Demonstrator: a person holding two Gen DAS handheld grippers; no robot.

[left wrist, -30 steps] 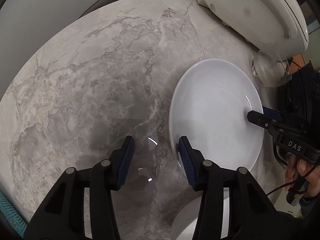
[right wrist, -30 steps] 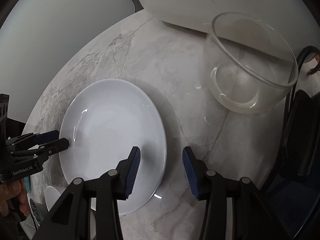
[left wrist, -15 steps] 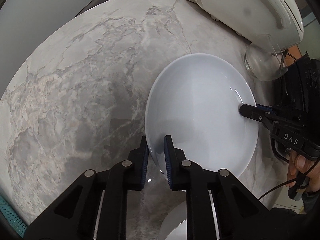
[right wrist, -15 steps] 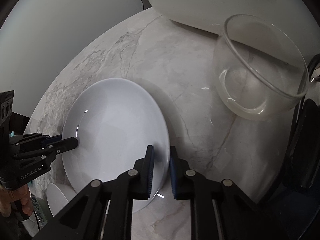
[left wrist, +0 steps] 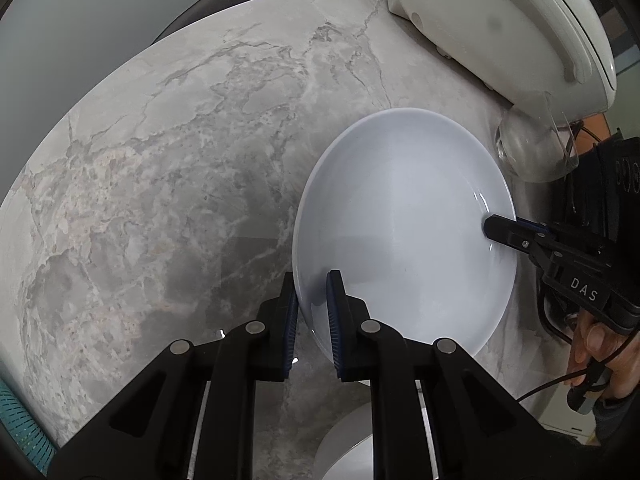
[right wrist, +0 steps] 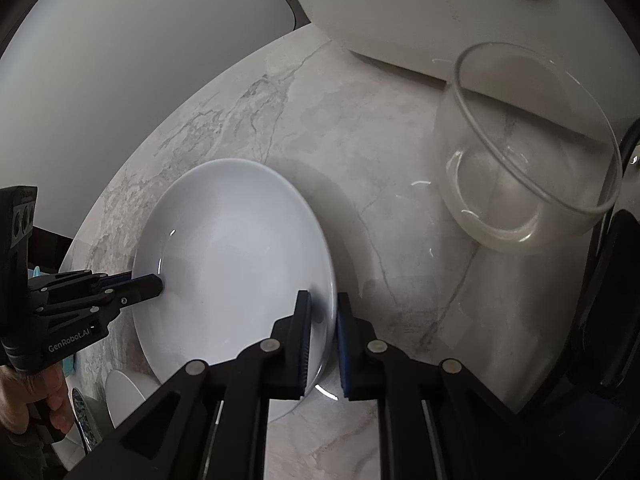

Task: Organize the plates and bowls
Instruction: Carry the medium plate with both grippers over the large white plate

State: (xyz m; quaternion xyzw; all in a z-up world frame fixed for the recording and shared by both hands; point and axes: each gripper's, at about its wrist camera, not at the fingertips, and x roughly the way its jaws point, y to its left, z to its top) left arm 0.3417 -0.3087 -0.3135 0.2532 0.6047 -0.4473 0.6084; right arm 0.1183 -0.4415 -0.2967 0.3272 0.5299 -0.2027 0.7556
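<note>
Left wrist view: the marble table (left wrist: pixel 168 184) is bare across the left and centre of the frame, and its curved edge runs along the upper left. The white plate (left wrist: pixel 404 236) lies right of centre. The left claw (left wrist: pixel 311 280) is nearly closed, its blue pads pinching the plate's lower-left rim. The right claw (left wrist: pixel 490 230) is clamped on the opposite rim at the right. A white appliance (left wrist: pixel 500 28) fills the upper right, with a glass bowl (left wrist: pixel 532 152) just beside the plate's upper-right edge.

Right wrist view: the left claw (right wrist: pixel 158 280) grips the plate (right wrist: pixel 232 264) at its left rim. The right claw (right wrist: pixel 322 300) is nearly closed on the right rim at lower centre. Open table (right wrist: pixel 360 140) separates the plate from the glass bowl (right wrist: pixel 528 160) at the right.
</note>
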